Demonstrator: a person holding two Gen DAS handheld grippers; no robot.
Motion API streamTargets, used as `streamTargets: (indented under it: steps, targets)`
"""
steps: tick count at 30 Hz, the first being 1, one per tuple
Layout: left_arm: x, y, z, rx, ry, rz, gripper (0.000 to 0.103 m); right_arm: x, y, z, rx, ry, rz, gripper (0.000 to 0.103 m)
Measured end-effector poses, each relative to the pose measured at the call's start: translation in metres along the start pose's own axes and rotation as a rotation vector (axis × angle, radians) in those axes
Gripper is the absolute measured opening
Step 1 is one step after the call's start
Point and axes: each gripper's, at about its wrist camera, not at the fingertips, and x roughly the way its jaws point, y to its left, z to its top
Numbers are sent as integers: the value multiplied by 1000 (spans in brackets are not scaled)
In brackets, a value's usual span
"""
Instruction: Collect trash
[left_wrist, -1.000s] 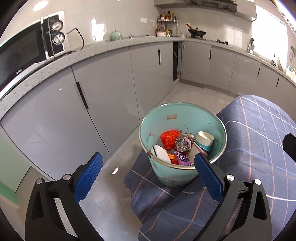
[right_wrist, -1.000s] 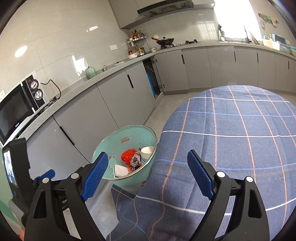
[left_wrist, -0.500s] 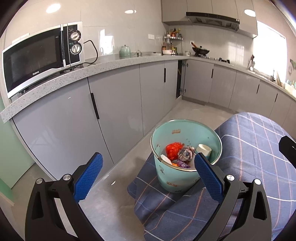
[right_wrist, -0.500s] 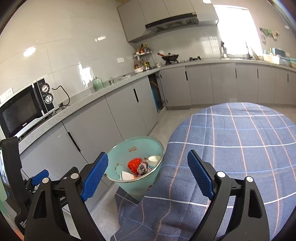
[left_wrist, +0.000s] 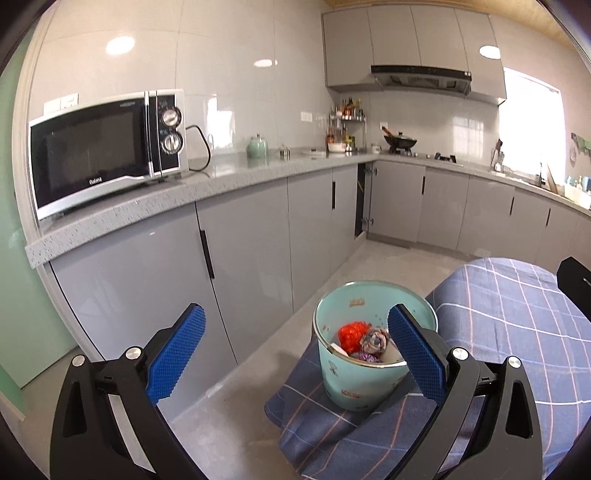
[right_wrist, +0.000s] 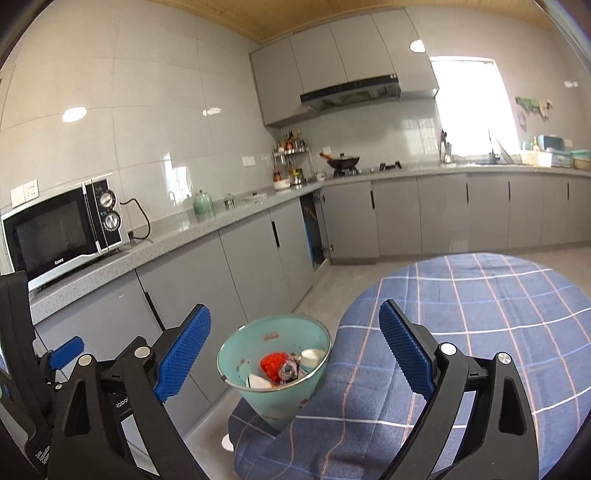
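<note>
A mint-green trash bin stands on the floor beside the table; it also shows in the right wrist view. Inside lie red crumpled trash, a purple-grey wrapper and a white cup. My left gripper is open and empty, held above and short of the bin. My right gripper is open and empty, above the bin and the table's edge. The left gripper's body shows at the left of the right wrist view.
A round table with a blue plaid cloth fills the right; the cloth hangs down around the bin. Grey cabinets and a counter with a microwave run along the left. Grey floor lies between.
Both grippers have risen and pulled back from the bin, which now looks smaller and lower in both views. Both stay open and empty.
</note>
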Motion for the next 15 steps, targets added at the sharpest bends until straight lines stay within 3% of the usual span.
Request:
streamTargets:
  steps: [15]
  targets:
    - [-17, 11, 3, -17, -55, -12, 97, -11, 4, -2, 3, -28, -7, 93]
